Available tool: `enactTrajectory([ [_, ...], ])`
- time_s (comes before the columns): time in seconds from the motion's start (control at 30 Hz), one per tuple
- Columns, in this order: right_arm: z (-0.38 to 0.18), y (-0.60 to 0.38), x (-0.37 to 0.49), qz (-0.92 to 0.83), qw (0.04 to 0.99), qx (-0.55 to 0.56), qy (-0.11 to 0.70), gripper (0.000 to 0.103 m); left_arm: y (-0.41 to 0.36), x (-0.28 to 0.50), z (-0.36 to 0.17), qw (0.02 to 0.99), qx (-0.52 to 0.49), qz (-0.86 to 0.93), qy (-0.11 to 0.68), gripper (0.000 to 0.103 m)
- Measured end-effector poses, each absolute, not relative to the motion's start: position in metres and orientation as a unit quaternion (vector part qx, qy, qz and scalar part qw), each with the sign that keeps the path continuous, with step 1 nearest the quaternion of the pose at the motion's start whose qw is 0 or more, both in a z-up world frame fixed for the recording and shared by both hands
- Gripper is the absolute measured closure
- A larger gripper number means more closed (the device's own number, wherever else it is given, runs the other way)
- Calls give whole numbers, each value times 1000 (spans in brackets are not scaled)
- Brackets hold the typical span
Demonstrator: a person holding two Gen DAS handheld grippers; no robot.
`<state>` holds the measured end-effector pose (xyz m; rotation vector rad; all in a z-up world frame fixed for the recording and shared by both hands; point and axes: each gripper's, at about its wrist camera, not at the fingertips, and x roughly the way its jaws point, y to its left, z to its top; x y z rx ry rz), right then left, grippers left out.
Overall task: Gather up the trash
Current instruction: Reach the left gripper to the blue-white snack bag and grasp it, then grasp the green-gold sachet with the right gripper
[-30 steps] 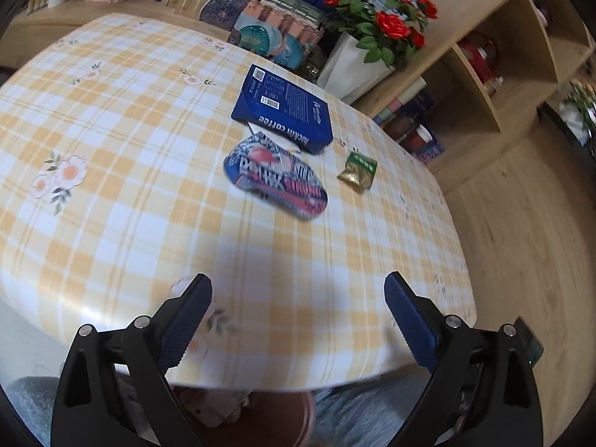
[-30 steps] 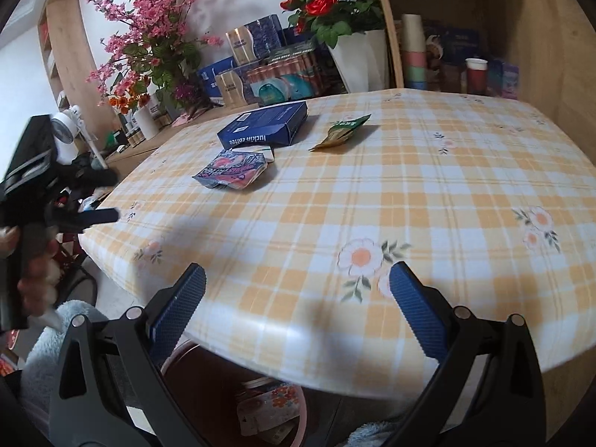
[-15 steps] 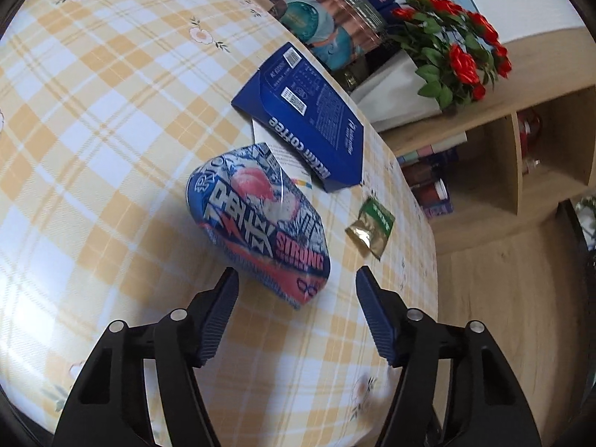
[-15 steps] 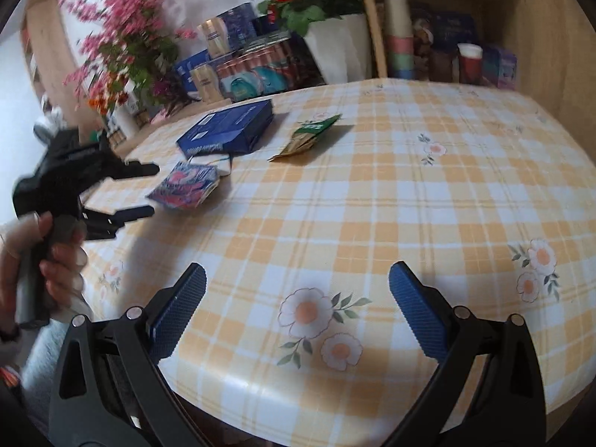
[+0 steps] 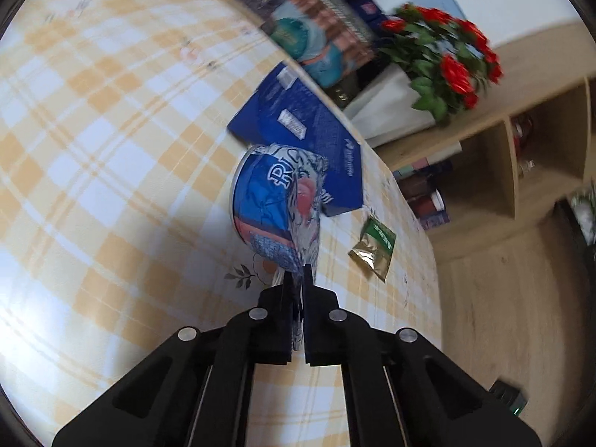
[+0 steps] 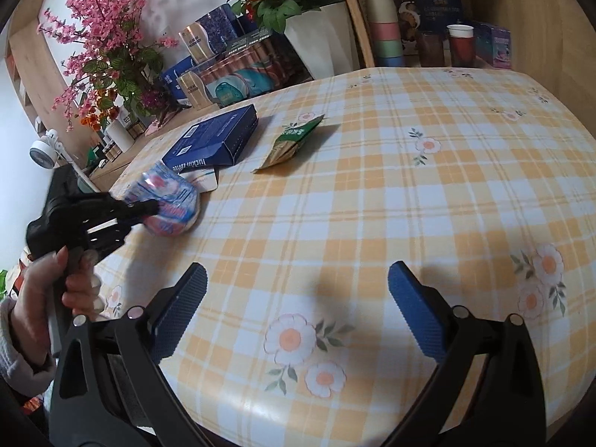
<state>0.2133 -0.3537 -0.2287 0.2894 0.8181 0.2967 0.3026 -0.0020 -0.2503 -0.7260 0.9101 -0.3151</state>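
Three pieces of litter lie on the checked tablecloth point(image 5: 93, 156) in the left wrist view. The left gripper point(image 5: 297, 279) has its fingers pressed together on the near edge of a blue, crumpled snack wrapper point(image 5: 275, 208), which stands up from the pinch and hides part of the cloth. Just behind it, touching or nearly so, lies a flat blue coffee box point(image 5: 298, 130). A small green and gold sachet point(image 5: 374, 247) lies apart to the right, near the table edge. Red roses in a white pot point(image 5: 395, 108) stand beyond the table.

Right wrist view: the right gripper point(image 6: 296, 298) hangs over the near part of the table, fingers spread wide and just closing, nothing between them. At left, a hand point(image 6: 48, 290) holds the left gripper point(image 6: 154, 206), whose tips clamp the snack wrapper point(image 6: 171, 205) at the table's left side. The coffee box point(image 6: 212, 141) lies behind it, the sachet point(image 6: 290, 141) further right, clear of the box. A pink blossom arrangement point(image 6: 97, 37) stands at back left.
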Motion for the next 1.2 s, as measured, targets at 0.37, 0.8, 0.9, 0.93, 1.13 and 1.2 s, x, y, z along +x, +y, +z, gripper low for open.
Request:
enactTrajectory([
  [0.37, -209, -309, 328, 173, 887, 115, 413, 39, 33, 268, -211, 879, -252, -158, 373, 99],
  [0.8, -247, -301, 422, 42, 872, 113, 474, 39, 67, 238, -195, 898, -219, -154, 349, 99],
  [0.9, -251, -301, 424, 41, 868, 121, 480, 41, 63, 231, -190, 901, -211, -162, 344, 99],
  [0.93, -250, -300, 423, 51, 867, 127, 479, 53, 62, 229, -190, 902, -208, -164, 342, 99],
  [1.13, -231, -285, 399, 94, 879, 105, 456, 85, 59, 217, -183, 901, -206, -174, 339, 99],
  [1.2, -223, -282, 388, 106, 883, 103, 446, 85, 58, 211, -181, 902, -205, -176, 338, 99],
])
